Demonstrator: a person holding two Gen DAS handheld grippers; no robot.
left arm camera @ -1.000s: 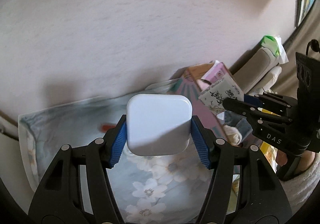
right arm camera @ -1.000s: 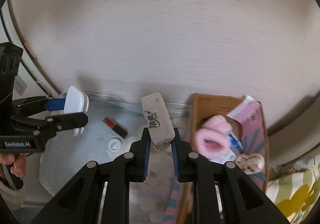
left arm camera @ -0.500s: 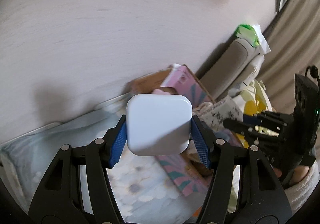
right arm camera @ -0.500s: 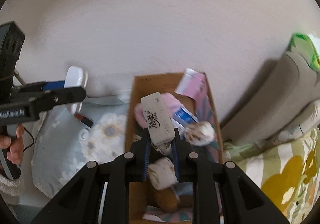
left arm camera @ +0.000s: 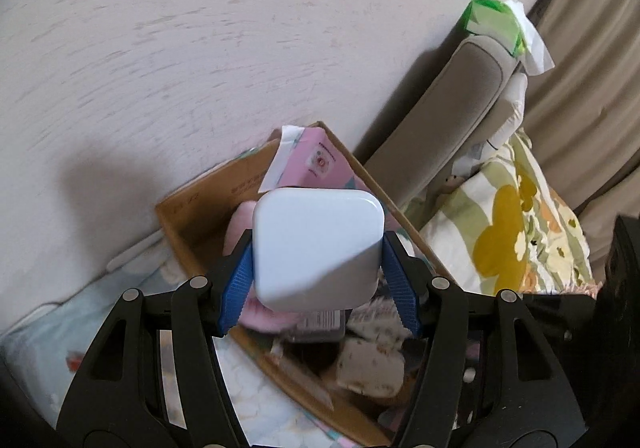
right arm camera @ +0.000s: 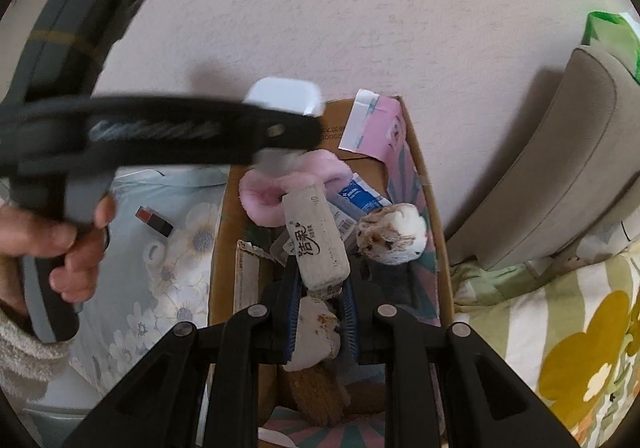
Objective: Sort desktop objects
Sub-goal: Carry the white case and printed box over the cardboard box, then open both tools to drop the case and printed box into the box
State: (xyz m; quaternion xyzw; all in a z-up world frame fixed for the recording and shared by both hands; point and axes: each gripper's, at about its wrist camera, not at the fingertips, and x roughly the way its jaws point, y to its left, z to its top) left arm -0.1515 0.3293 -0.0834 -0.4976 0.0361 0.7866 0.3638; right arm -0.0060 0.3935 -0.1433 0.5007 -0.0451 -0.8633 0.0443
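Left gripper (left arm camera: 318, 280) clamps white case (left arm camera: 316, 248).

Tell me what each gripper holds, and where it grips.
Left gripper: white square box, pinched at its two opposite sides. Right gripper: tissue pack, pinched at its near end.

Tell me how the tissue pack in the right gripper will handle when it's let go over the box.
The tissue pack looks soft: its end bunches between the shut right gripper, so it is probably light. Its flat sides should not roll. It would likely settle unevenly on clutter in the cardboard box.
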